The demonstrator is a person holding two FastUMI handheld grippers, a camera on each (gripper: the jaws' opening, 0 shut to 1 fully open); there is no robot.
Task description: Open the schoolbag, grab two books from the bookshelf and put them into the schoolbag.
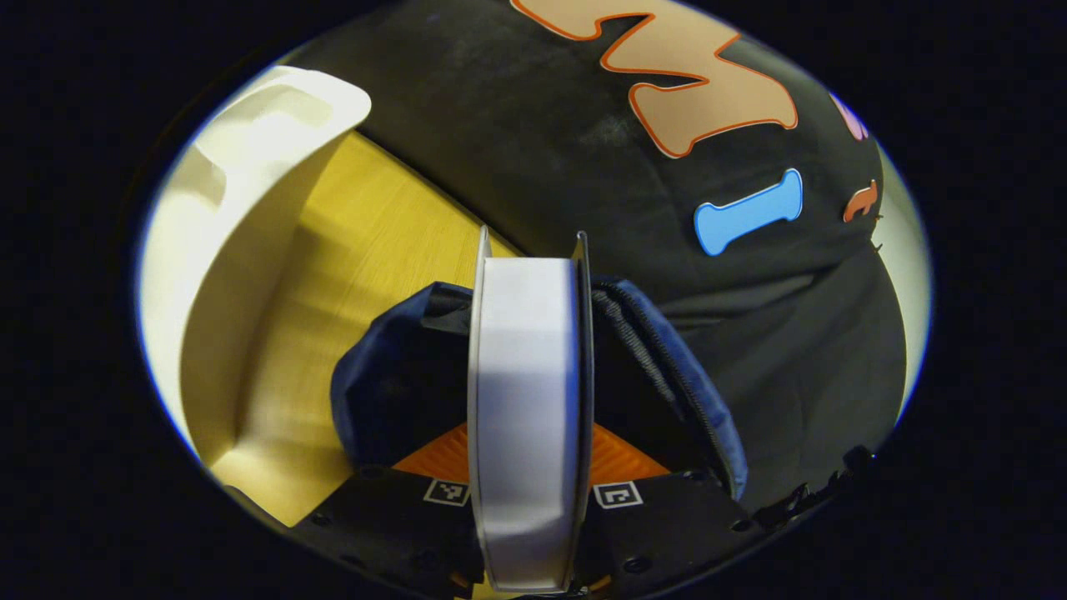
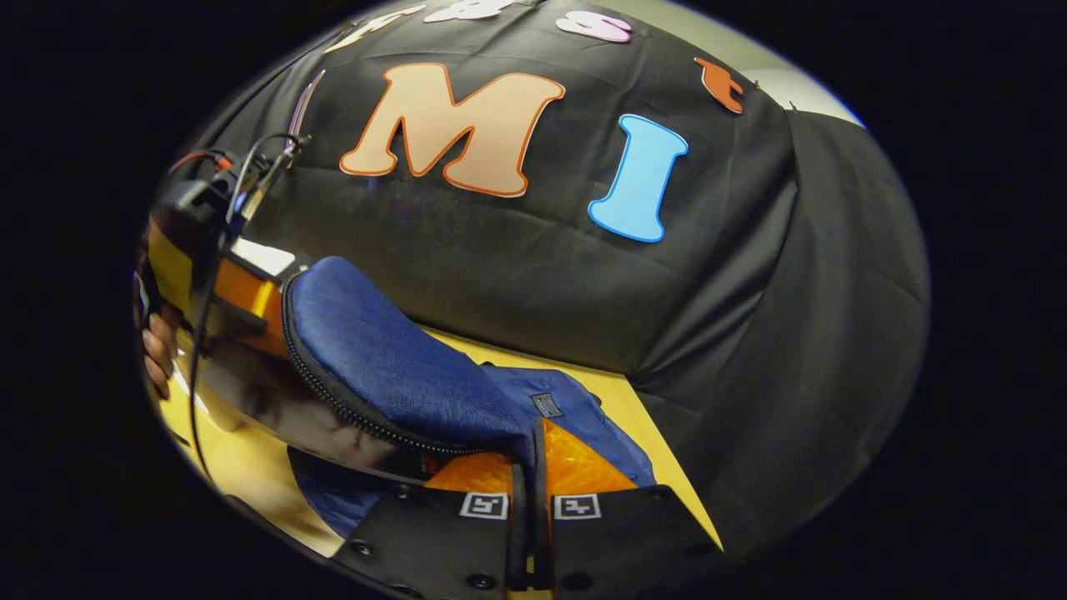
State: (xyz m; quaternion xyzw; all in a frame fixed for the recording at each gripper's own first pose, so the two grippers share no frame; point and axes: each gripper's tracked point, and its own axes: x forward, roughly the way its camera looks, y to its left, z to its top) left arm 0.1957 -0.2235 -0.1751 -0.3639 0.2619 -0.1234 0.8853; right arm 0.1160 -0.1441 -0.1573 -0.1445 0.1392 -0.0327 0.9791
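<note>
A thick white book (image 1: 525, 400) stands edge-on between my left gripper's (image 1: 529, 457) fingers, which are shut on its covers. It hangs just over the open mouth of the dark blue schoolbag (image 1: 392, 375). In the right gripper view, my right gripper (image 2: 531, 471) is shut on the edge of the schoolbag's blue flap (image 2: 392, 350) and holds it lifted, zipper side facing left. Left of the flap, the left gripper (image 2: 208, 250) and the hand (image 2: 158, 350) holding it bring the book's glossy cover (image 2: 283, 408) down beside the bag's opening.
The white bookshelf (image 1: 250, 167) curves along the left of the yellow wooden table (image 1: 367, 242). The black cloth wall (image 2: 733, 292) stands close behind and to the right of the bag. Cables (image 2: 250, 167) rise from the left gripper.
</note>
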